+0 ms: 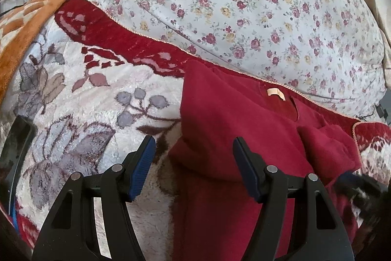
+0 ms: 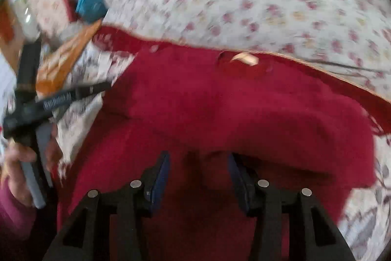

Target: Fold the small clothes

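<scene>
Two claws: I find both apart, neither clamped on anything.
Garment: one red top (image 1: 234, 119) lies flat on the patterned blanket (image 1: 80, 99), its pale neck label (image 1: 276, 94) at the far edge beside the flowered quilt (image 1: 244, 4).
Left claw (image 1: 194, 155): it hovers over the top's left edge, half above the blanket.
Right claw (image 2: 199, 173): directly above the top's near middle; cloth beneath, not between the pads.
Long axis: I judge it runs near to far, label far.
Nearer hand: right.
</scene>
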Demonstrator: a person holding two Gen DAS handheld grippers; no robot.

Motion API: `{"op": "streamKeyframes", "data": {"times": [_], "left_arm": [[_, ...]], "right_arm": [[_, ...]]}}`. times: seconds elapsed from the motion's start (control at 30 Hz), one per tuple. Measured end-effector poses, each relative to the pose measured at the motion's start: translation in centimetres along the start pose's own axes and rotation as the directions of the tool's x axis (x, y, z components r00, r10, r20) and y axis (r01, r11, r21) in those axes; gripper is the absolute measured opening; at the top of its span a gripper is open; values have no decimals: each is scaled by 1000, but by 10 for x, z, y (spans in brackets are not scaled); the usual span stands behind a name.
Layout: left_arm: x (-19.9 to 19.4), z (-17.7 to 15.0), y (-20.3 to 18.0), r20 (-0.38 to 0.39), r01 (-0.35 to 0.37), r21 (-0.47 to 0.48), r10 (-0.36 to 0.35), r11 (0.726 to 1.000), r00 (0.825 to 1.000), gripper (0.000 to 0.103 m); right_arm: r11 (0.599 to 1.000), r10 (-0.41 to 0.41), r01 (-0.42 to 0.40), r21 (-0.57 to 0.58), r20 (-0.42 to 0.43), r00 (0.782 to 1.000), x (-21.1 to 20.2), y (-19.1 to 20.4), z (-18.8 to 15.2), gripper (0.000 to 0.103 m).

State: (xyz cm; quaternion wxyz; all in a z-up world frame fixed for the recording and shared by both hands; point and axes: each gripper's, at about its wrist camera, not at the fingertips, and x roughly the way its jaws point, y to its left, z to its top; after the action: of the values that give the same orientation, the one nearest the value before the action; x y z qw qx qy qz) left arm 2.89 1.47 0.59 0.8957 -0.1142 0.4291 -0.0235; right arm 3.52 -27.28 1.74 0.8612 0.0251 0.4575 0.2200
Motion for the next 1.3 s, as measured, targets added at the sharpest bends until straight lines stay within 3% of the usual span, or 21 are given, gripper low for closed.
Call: {"op": "streamKeyframes", "data": {"times": [0.07,0.17,0.23,0.3,0.37,0.43,0.57,0.7,0.93,1.0,1.13,1.2,1.3], "left_arm": [[0,-1,0,-2,-1,-1,1,1000,1000,66],[2,-1,2,-8,-5,-10,5,1000,1000,66],[1,0,4,-5,-5,-18,4,1000,1000,66],[-1,2,7,8,-6,-25,7,1000,1000,66],[-2,5,13,18,-2,-46,3,999,1000,66],[-2,8,20,19,25,-81,-23,996,1000,66],[-2,11,28,12,74,-123,-73,990,997,66],[-3,11,22,10,121,-116,-121,986,993,66],[6,1,-16,-43,140,26,-139,990,989,66],[12,1,-30,-67,122,71,-117,990,991,66],[28,6,-56,-90,52,163,-37,985,995,65],[40,7,-65,-123,42,183,-19,982,992,44],[55,5,-80,-168,23,242,19,970,986,30]], "right_arm": [[994,6,-13,107,63,998,-15,-28,-2,50],[964,42,-61,258,77,996,-8,-64,1,67],[929,107,-119,351,51,993,11,-83,3,67],[913,96,-122,389,84,992,11,-86,10,67],[933,88,-141,333,170,982,4,-65,29,67],[953,128,-182,240,226,966,1,-34,47,67],[952,273,-291,99,163,948,17,25,70,68],[965,237,-251,81,155,959,8,30,58,68],[978,89,-112,176,131,987,-40,-32,5,69],[974,54,-86,208,152,987,-57,-50,-8,71],[947,59,-113,300,184,981,-71,-82,-28,75],[941,53,-111,318,188,981,-71,-89,-32,75],[936,62,-128,329,204,977,-72,-92,-33,75]]}}
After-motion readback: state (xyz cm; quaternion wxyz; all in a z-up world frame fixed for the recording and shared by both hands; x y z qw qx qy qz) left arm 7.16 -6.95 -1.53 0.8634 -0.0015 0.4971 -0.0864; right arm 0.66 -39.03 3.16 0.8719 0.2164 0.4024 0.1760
